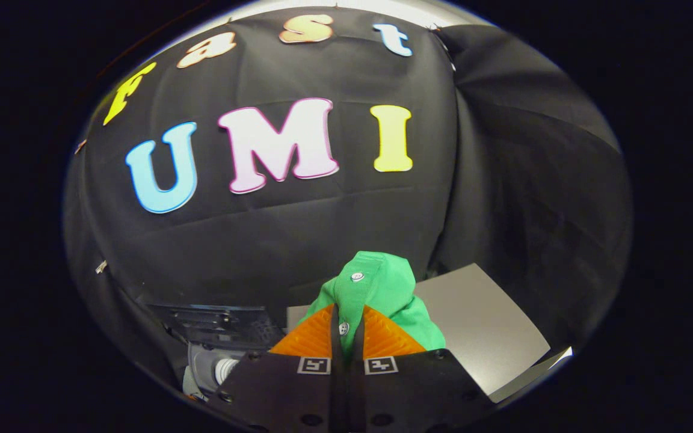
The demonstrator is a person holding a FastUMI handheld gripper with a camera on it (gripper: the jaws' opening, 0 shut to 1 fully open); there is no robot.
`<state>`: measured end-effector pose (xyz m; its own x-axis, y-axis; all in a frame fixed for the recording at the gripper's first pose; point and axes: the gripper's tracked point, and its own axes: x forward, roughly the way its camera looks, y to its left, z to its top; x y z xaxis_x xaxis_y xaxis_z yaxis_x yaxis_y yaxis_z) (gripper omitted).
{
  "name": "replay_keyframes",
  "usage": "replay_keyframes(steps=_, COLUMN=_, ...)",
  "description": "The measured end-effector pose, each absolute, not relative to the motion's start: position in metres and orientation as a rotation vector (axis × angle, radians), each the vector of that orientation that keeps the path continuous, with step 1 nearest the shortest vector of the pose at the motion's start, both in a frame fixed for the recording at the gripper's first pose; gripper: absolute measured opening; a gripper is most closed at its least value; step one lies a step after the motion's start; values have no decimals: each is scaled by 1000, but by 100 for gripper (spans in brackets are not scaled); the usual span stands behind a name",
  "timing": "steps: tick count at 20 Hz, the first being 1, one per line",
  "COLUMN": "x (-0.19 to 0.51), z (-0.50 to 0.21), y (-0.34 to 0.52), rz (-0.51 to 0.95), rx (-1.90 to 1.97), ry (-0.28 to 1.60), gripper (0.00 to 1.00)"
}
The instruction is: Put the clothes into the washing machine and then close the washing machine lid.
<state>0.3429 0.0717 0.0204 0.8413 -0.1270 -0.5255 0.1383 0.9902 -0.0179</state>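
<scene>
So the green shirt [382, 294] is pinched right between the gripper [346, 328] fingers, which are squeezed together on a fold of it along the button strip. Two white buttons show, one just above the fingertips and one down in the narrow slit between them. The rest of the fabric bunches up ahead of the fingers and spills off to their right side.

Handling-wise I'd call it light and totally floppy: knit cloth, no stiffness at all, so it'll drape and swing wherever the gripper goes. Not fragile, not really slippery either, and the ribbed pads should bite into it fine. The button strip is a decent place to hold since it's doubled-up fabric and thicker than the body. The downside I'd guess at is the loose tail dragging or catching on the rim on the way in, because only a small fold is actually clamped.

Count: one garment that I can see, one gripper.

Below and to the left of the fingers there's the washing machine [217, 337], a dark panel with a pale bit underneath, can't tell from here whether the lid is up. Beyond the shirt and off to the right sits a flat grey board [485, 325], one of those.
</scene>
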Motion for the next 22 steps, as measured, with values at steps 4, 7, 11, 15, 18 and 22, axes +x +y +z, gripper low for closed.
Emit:
replay_keyframes(steps=4, x=331, z=16, y=147, rz=-71, rx=4, ry=561, gripper=6)
replay_keyframes(steps=7, x=321, z=-1, y=191, rz=-45, rx=9, ry=579, gripper=6)
replay_keyframes(steps=11, x=312, z=-41, y=238, rz=-17, rx=6, ry=606, gripper=6)
replay_keyframes(steps=15, x=305, z=-92, y=276, rz=16, rx=-1, ry=645, gripper=6)
replay_keyframes(steps=18, x=297, z=-139, y=293, rz=17, rx=-14, ry=681, gripper=6)
replay_keyframes(steps=22, x=289, z=-202, y=313, rz=35, rx=-66, ry=711, gripper=6)
